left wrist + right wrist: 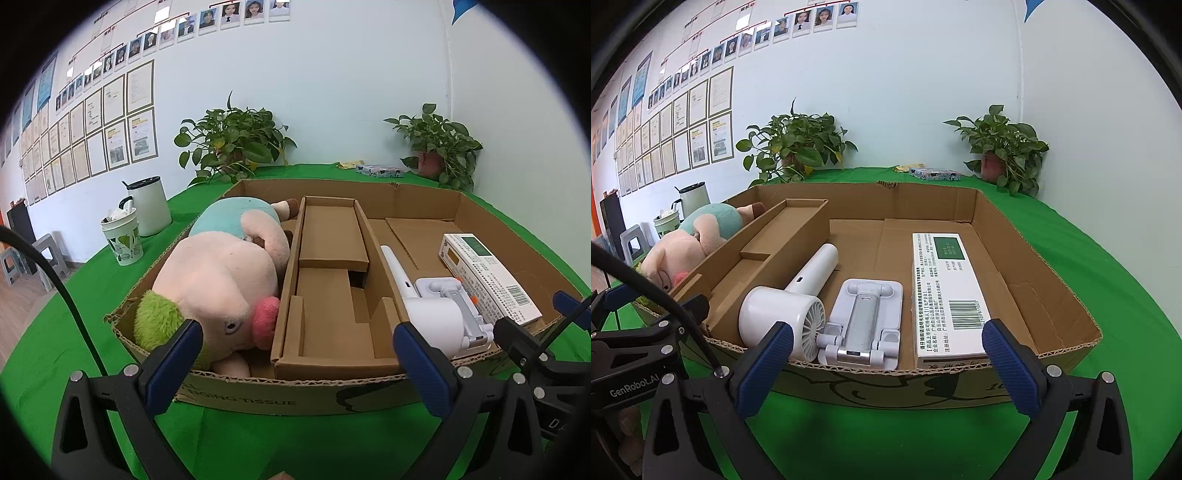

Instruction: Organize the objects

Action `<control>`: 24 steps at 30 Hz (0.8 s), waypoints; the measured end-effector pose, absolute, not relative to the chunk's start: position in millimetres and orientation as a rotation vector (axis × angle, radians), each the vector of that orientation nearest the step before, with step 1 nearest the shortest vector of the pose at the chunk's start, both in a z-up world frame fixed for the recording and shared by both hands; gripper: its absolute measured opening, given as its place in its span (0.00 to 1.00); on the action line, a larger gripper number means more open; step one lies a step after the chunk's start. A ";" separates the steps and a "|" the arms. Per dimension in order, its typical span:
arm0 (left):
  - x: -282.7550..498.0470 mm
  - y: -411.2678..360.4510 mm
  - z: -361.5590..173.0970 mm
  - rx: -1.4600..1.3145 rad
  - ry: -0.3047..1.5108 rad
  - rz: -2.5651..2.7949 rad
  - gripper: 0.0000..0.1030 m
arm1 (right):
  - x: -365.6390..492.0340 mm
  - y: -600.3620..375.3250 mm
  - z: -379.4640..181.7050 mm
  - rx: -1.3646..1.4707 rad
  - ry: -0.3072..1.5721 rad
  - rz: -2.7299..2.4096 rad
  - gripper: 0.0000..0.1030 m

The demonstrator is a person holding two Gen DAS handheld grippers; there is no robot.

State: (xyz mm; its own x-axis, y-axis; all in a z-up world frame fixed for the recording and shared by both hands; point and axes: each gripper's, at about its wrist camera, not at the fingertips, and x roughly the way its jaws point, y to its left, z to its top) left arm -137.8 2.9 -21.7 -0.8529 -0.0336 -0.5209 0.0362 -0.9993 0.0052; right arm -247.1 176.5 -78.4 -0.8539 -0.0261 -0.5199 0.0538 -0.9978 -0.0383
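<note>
- The box (1034, 295) sits on the green cloth (1089, 266). To the right of its cardboard insert (783, 240) lie a white fan (790, 302), a folding stand (864, 321) and a carton (949, 295), side by side. To the insert's left lies a plush pig (221, 280).
- By my reading everything is already in the box, so the step in hand is to back off or pick the next item; which one I cannot tell.
- To do it well: come in from above the near wall, not through it, and close on one thing only, since fan, stand and carton lie near each other.
- Fan: smooth round head, likely to roll. Carton: flat and rigid, printed text and barcode up.
- Right gripper (886, 350) gapes wide and empty, just short of the near wall.
- Left gripper (295, 350) is likewise wide open, holding nothing, before the insert.
</note>
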 end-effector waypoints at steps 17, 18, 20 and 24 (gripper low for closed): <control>-137.2 3.9 -21.5 0.843 0.001 -2.993 0.99 | -244.9 175.0 -74.3 0.840 0.083 -3.005 1.00; -137.1 4.0 -21.6 0.842 0.001 -2.993 0.99 | -244.8 174.9 -74.1 0.841 0.080 -3.008 1.00; -137.2 3.9 -21.5 0.843 0.002 -2.993 0.99 | -245.0 174.0 -73.8 0.842 0.075 -3.014 1.00; -137.1 4.0 -21.5 0.843 0.002 -2.993 0.99 | -245.0 173.4 -73.8 0.843 0.075 -3.015 1.00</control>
